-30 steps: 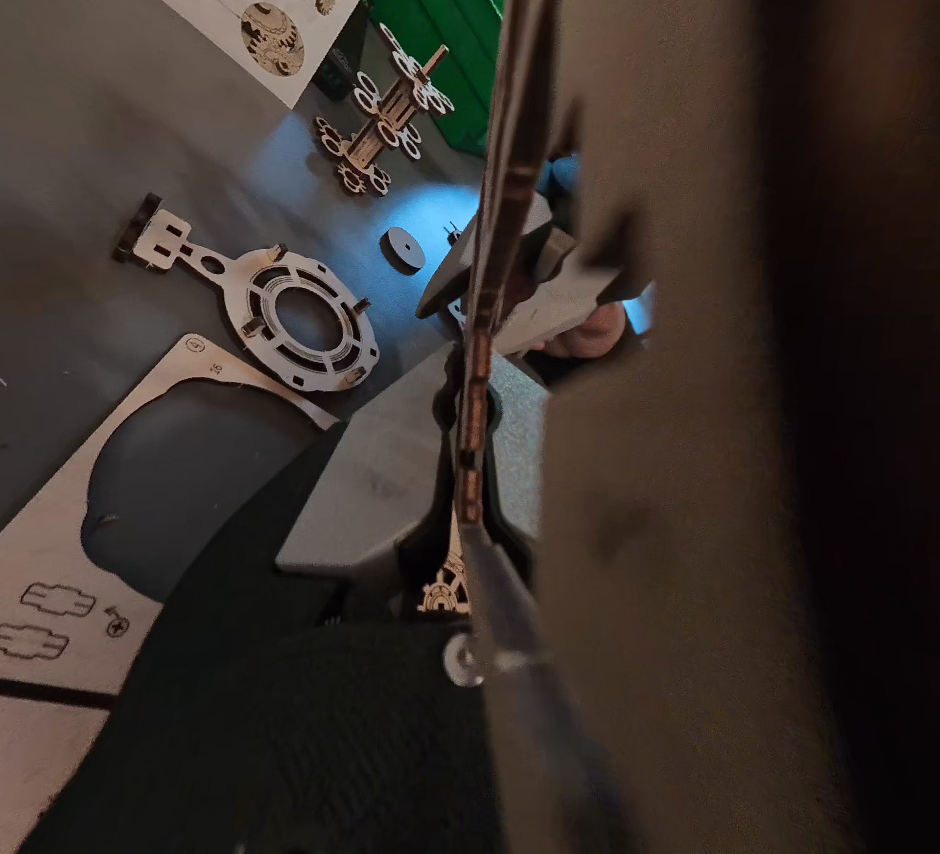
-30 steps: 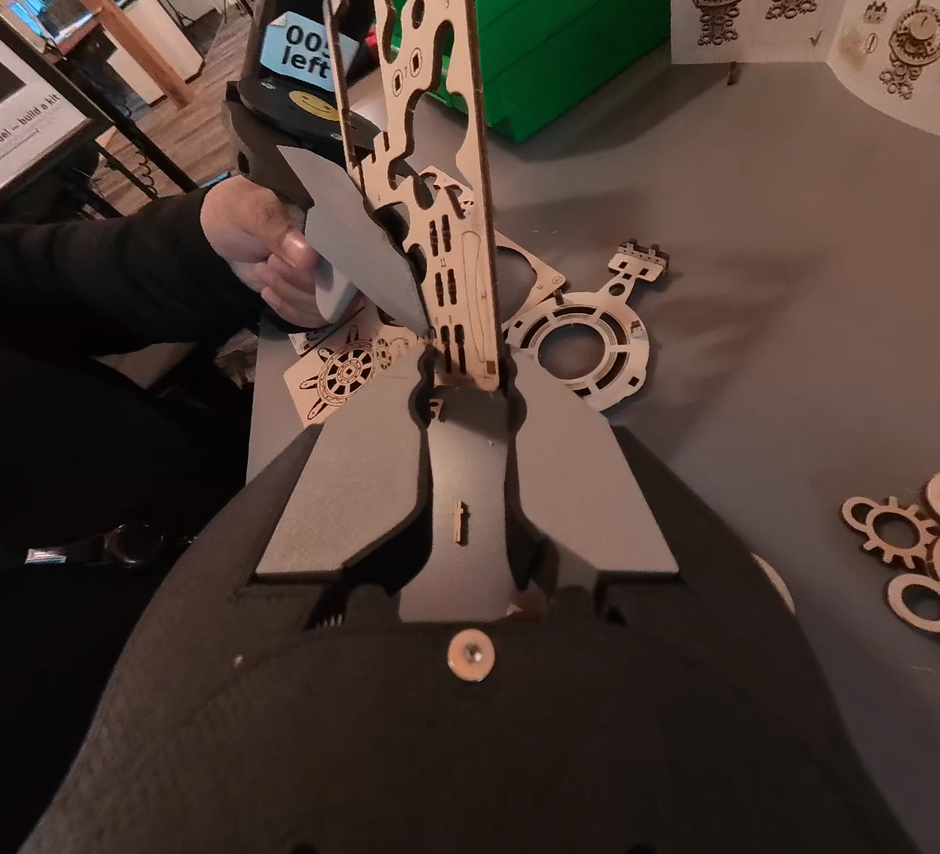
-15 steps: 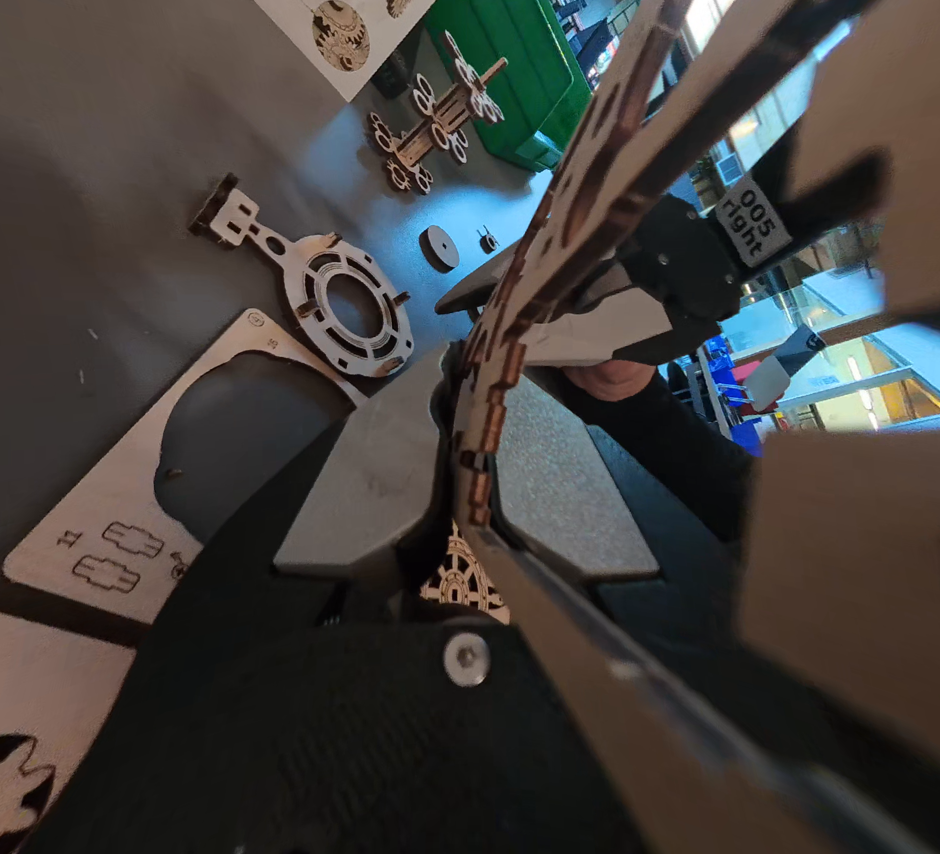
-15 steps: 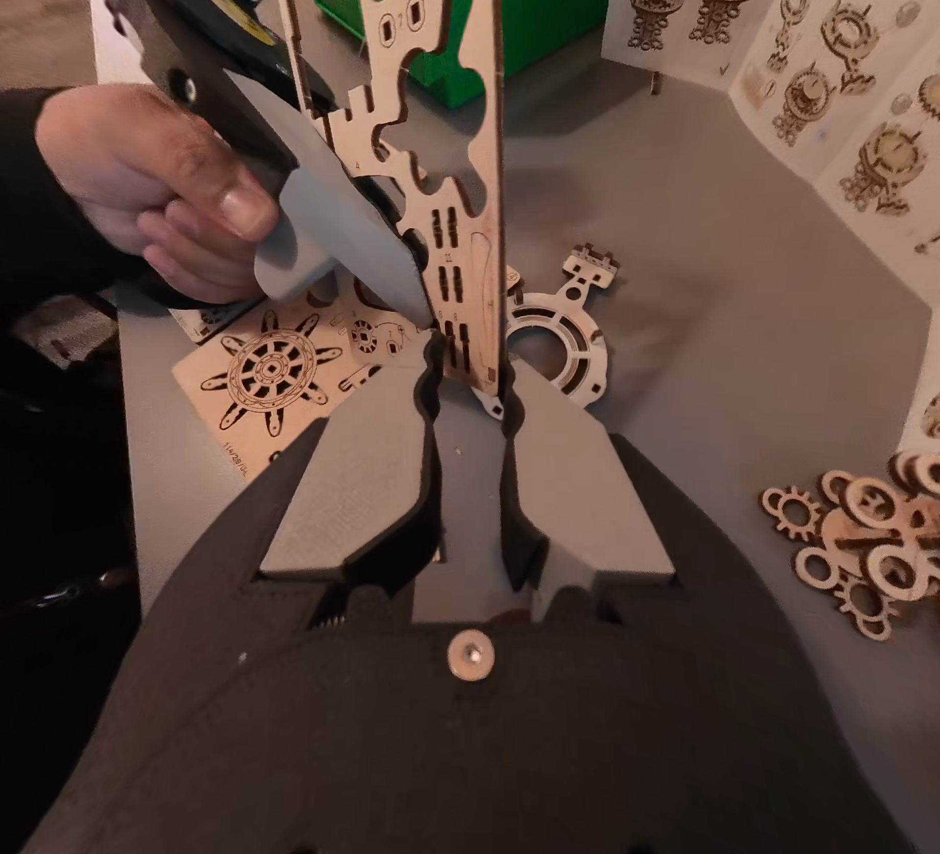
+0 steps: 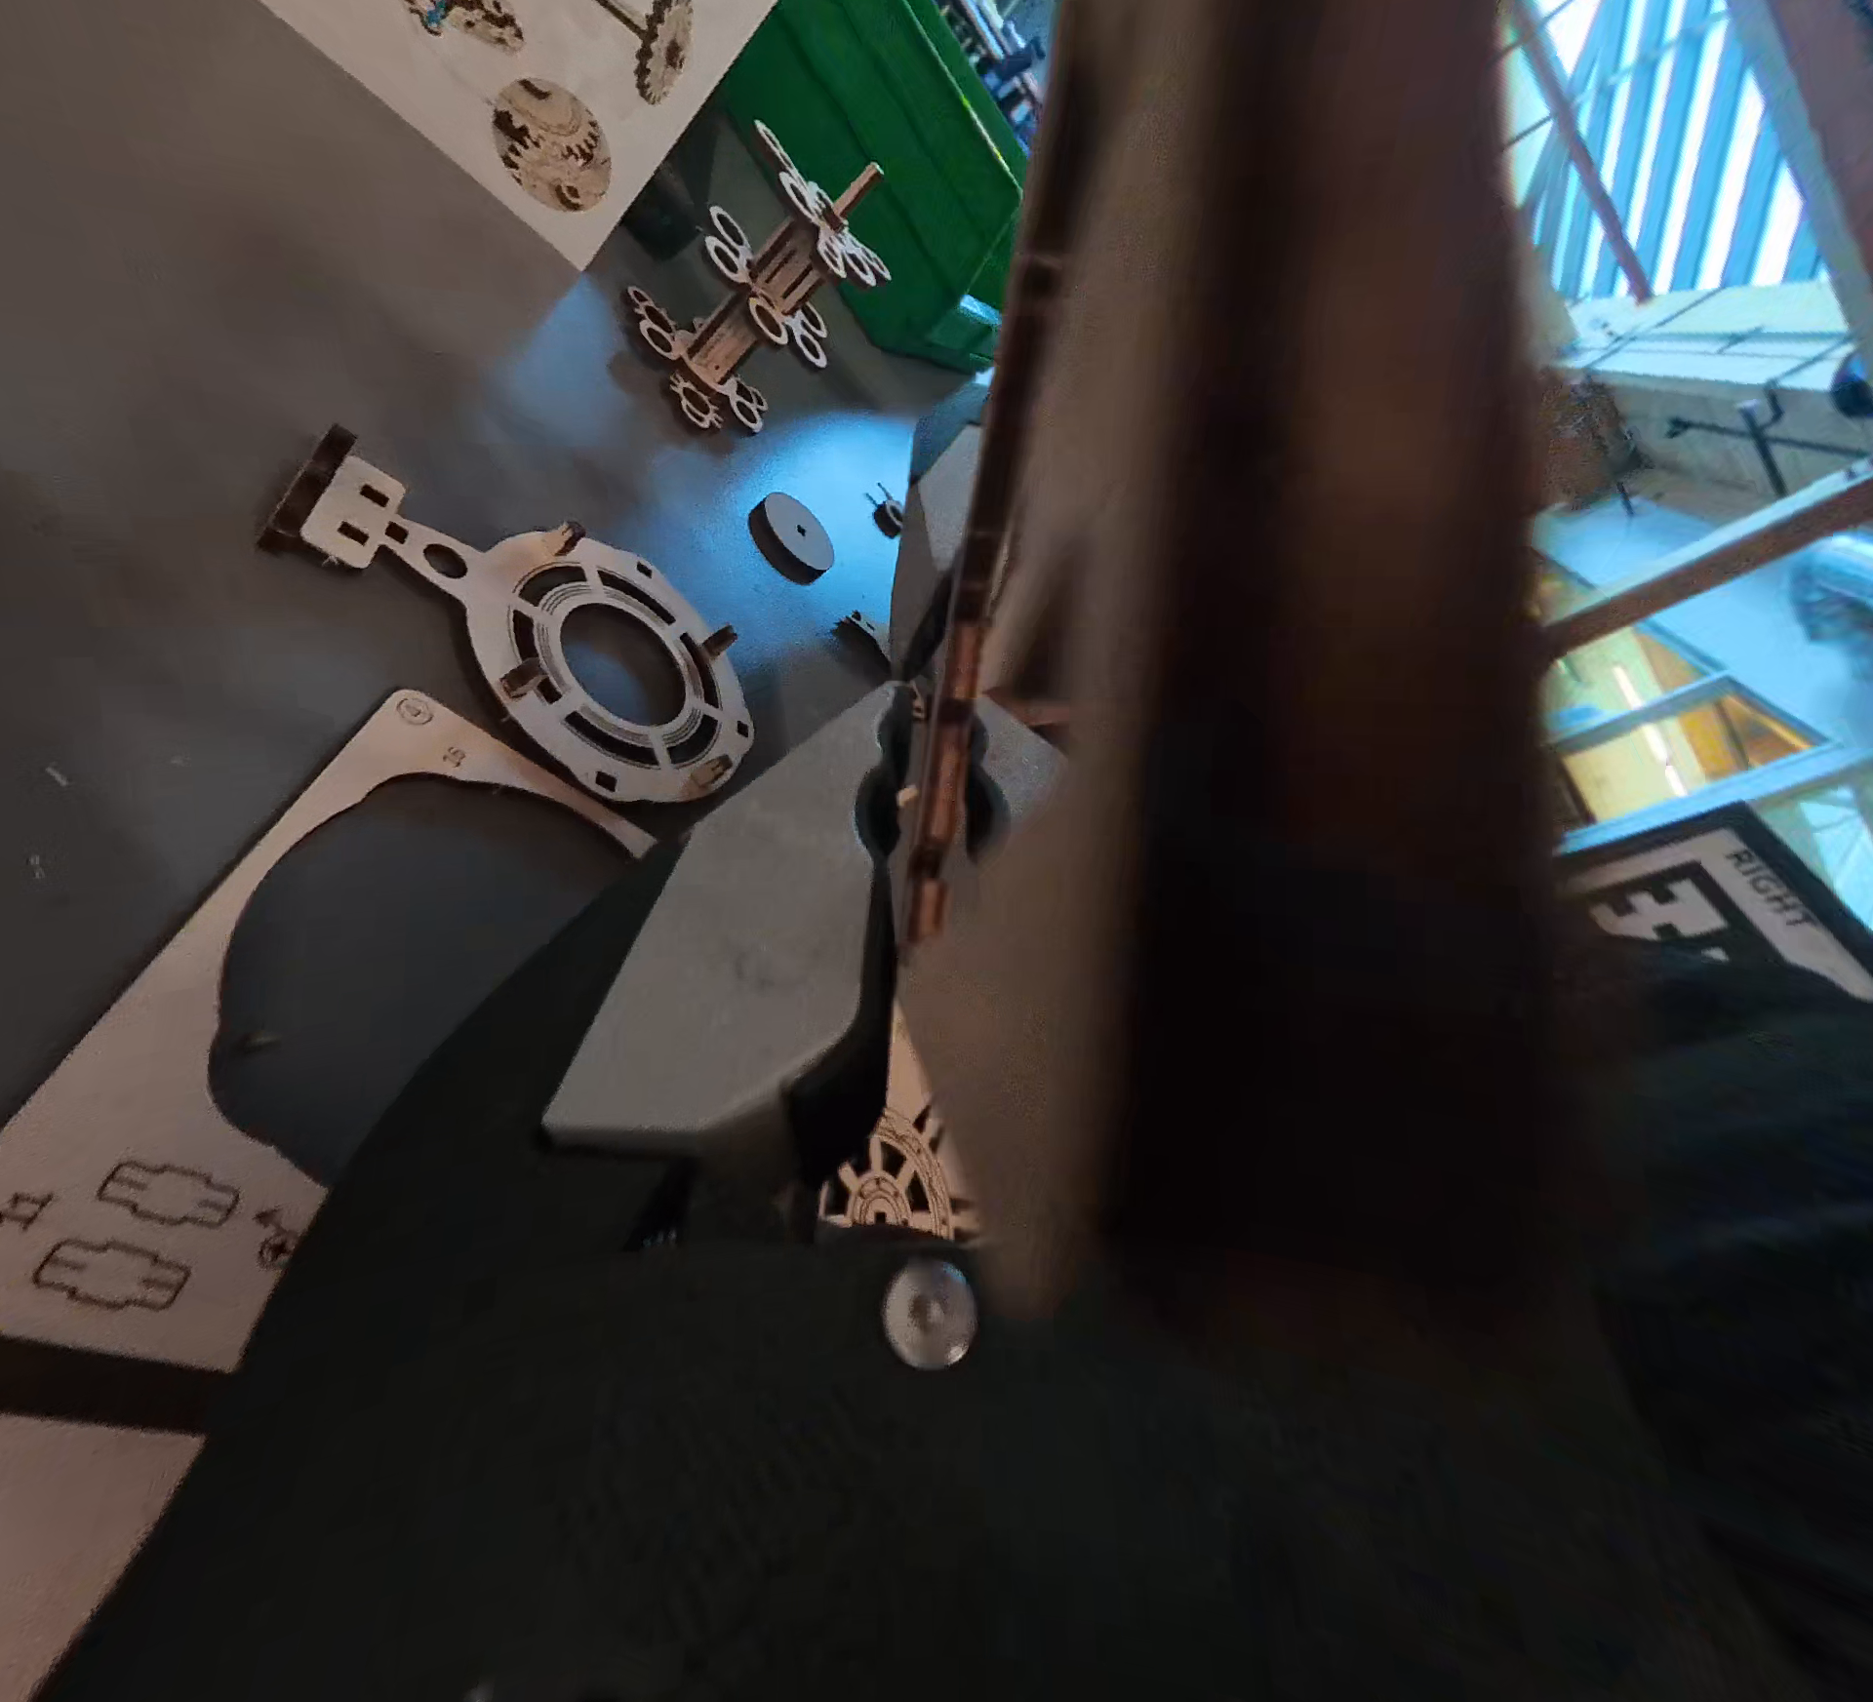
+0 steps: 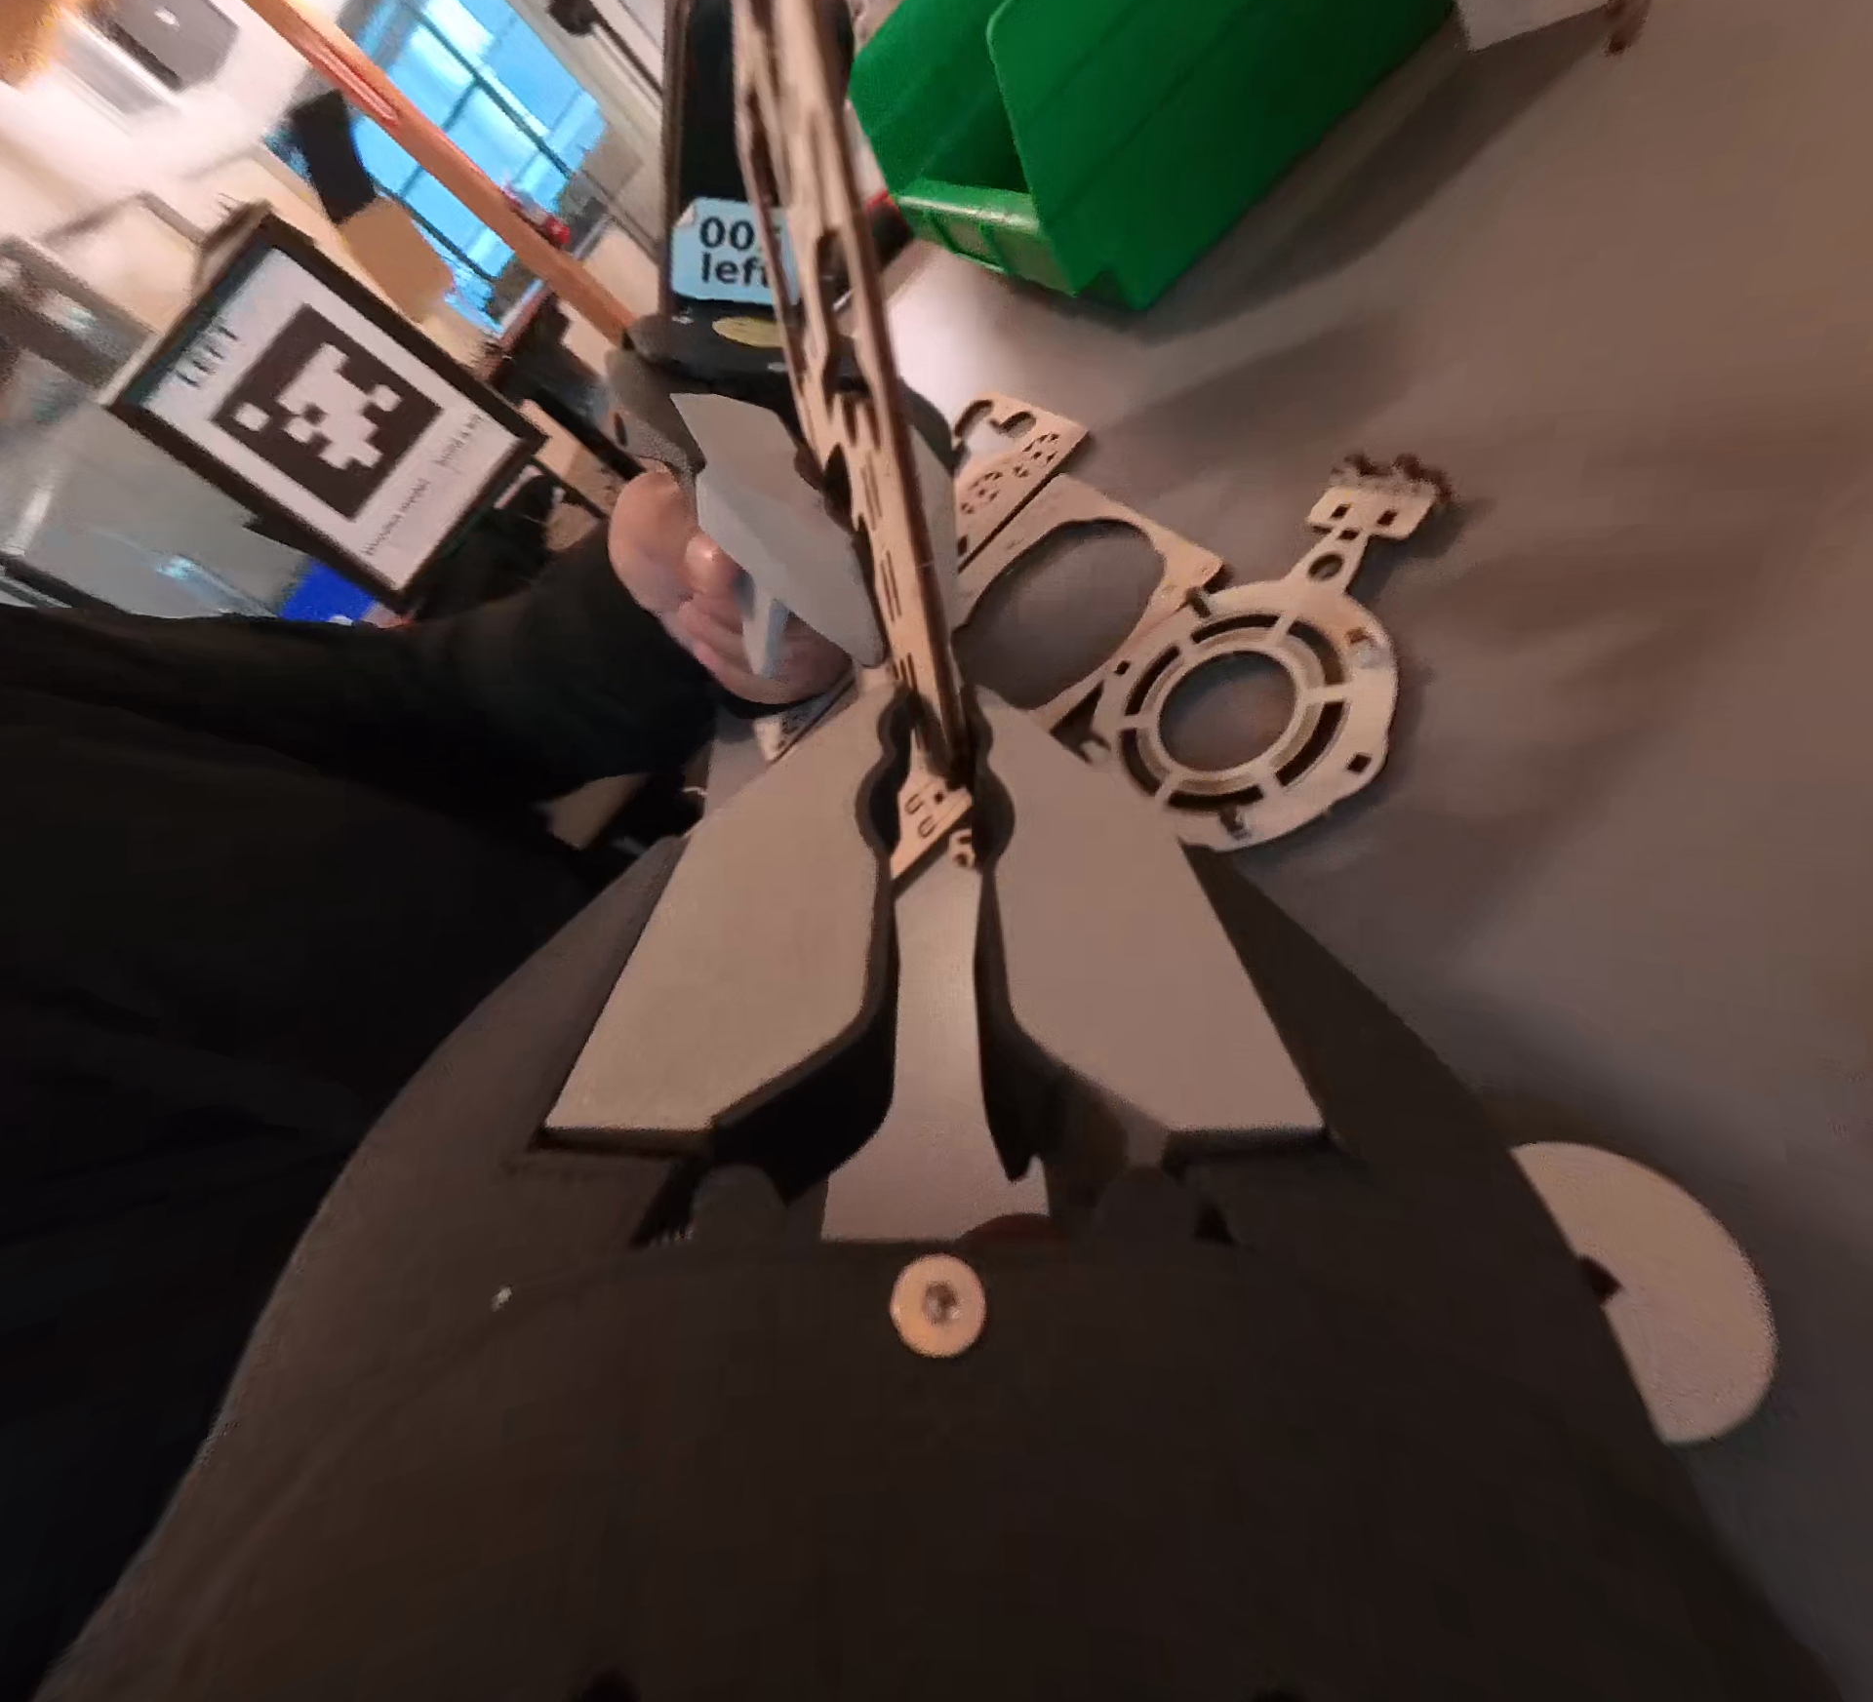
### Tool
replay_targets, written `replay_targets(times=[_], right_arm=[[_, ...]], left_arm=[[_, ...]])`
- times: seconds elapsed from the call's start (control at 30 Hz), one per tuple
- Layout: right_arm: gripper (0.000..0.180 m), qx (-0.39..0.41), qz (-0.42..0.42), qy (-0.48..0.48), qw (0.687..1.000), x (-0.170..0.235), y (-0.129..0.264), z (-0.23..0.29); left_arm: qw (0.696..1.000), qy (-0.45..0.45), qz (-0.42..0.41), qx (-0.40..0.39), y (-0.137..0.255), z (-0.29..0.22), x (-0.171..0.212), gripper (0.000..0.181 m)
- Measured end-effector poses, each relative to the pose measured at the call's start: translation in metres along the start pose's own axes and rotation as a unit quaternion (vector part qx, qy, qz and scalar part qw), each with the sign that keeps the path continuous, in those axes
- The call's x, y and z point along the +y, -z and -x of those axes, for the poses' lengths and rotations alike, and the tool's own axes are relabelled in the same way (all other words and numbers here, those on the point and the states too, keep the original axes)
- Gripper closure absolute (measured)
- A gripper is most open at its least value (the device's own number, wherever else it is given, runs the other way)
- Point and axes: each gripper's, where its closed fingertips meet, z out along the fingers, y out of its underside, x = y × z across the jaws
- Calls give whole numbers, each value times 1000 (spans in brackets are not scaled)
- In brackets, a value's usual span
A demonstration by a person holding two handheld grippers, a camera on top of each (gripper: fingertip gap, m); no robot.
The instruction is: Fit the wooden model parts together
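Since half a second ago the wooden sheet [image 6: 811, 164] has swung from nearly face-on to nearly edge-on in the right wrist view, and the whole scene is tilted and motion-blurred. In the left wrist view the sheet now fills the right half as a dark blurred slab, hiding the right gripper's body.

Both grippers are on the same sheet. My left gripper [image 5: 927, 772] is clamped on its edge; the plywood layers run straight up between the fingers. My right gripper [image 6: 938, 762] is closed on the sheet's bottom end, with the lower corner sitting between the fingers. In the right wrist view the left one grips higher up, just beyond my right fingertips, so the two grips are very close together.

Key relation: the sheet's long axis runs up and away from both grippers, off the table [image 6: 1622, 336]. Its free length is all above the grips and the cut parts are in that span. Judgement: I'm twisting or flexing the sheet to free a part, not mating anything yet.

On the table, untouched:
- ring part with a stem [image 5: 598, 640], lying flat, far left of my left fingers
- empty offcut frame [image 5: 152, 1096], just near of the ring
- axle assembly with wheels [image 5: 760, 306], farther off by the green bin [image 5: 892, 164]
- small disc [image 5: 791, 537], between ring and sheet

Risk: short lever, thin ply; it may snap.
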Motion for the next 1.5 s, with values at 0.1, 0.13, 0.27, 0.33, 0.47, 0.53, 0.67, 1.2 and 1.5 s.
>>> replay_targets(times=[0.1,0.13,0.27,0.33,0.47,0.53,0.67,1.2,1.5], right_arm=[[174,-10,-4,-6,1000,1,1,2],[174,-16,-7,-13,1000,0,0,2],[176,-35,-5,-19,999,1,0,7],[176,-39,-10,-24,999,-1,0,7],[175,-36,-7,-23,999,-1,0,5],[174,-21,-5,-11,1000,-1,0,3],[165,27,6,34,999,0,-1,-3],[161,81,20,98,992,-1,-3,-8],[163,125,56,123,983,5,-5,-14]], left_arm=[[1000,-11,-1,4,0,-3,0,175],[1000,-10,-4,7,1,-4,0,175],[999,3,-32,24,8,-6,-8,177],[999,3,-31,29,8,-6,-8,180],[999,-8,-32,19,7,-6,-8,180],[999,-18,-34,10,7,-5,-8,179],[999,-20,-37,-3,6,-2,-10,180],[999,-27,-37,-12,6,-1,-9,180],[999,-13,-18,-25,4,5,-5,181]])
